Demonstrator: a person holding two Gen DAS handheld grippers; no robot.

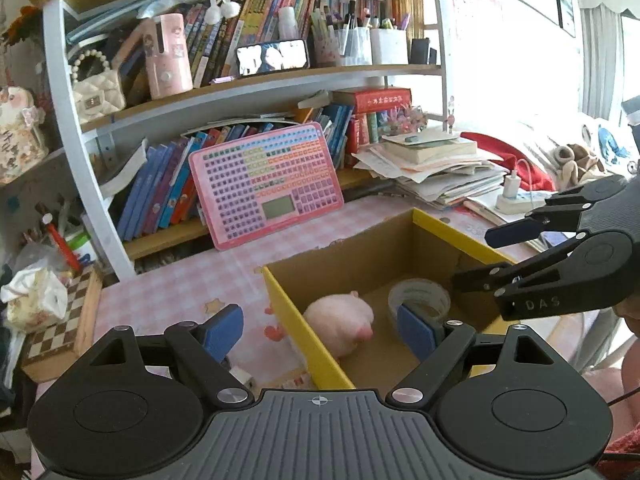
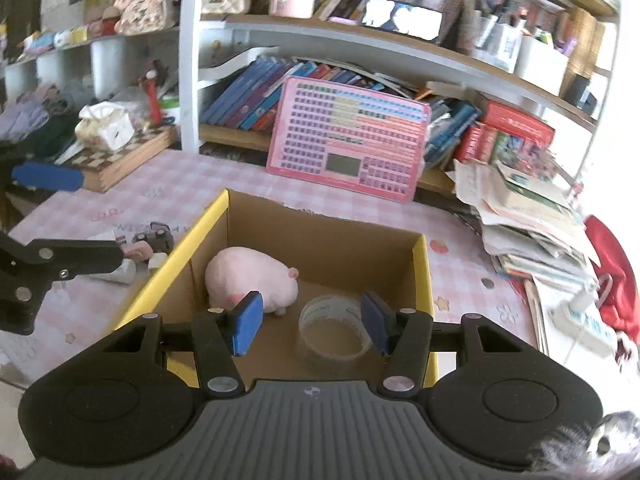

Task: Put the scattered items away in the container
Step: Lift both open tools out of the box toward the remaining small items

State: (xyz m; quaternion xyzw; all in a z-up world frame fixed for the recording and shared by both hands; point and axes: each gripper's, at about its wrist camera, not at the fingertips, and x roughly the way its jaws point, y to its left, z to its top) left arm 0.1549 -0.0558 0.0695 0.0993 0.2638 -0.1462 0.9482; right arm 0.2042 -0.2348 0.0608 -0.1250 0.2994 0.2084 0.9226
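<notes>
An open cardboard box with yellow rims (image 1: 304, 328) (image 2: 422, 276) stands on the pink checked desk. Inside lie a pink plush pig (image 1: 340, 322) (image 2: 250, 276) and a roll of clear tape (image 1: 420, 298) (image 2: 332, 334). My left gripper (image 1: 320, 332) is open and empty, straddling the box's left wall. My right gripper (image 2: 310, 326) is open and empty above the box's near edge, just over the tape; it also shows in the left wrist view (image 1: 476, 260). A few small scattered items (image 2: 148, 246) lie on the desk left of the box, partly hidden behind my left gripper (image 2: 80, 220).
A pink keyboard-style toy (image 1: 266, 184) (image 2: 348, 138) leans on the bookshelf behind the box. A chess box (image 1: 60, 328) (image 2: 116, 160) with tissue sits at the left. A stack of papers and books (image 1: 436, 168) (image 2: 528, 216) and a power strip (image 2: 584, 320) lie at the right.
</notes>
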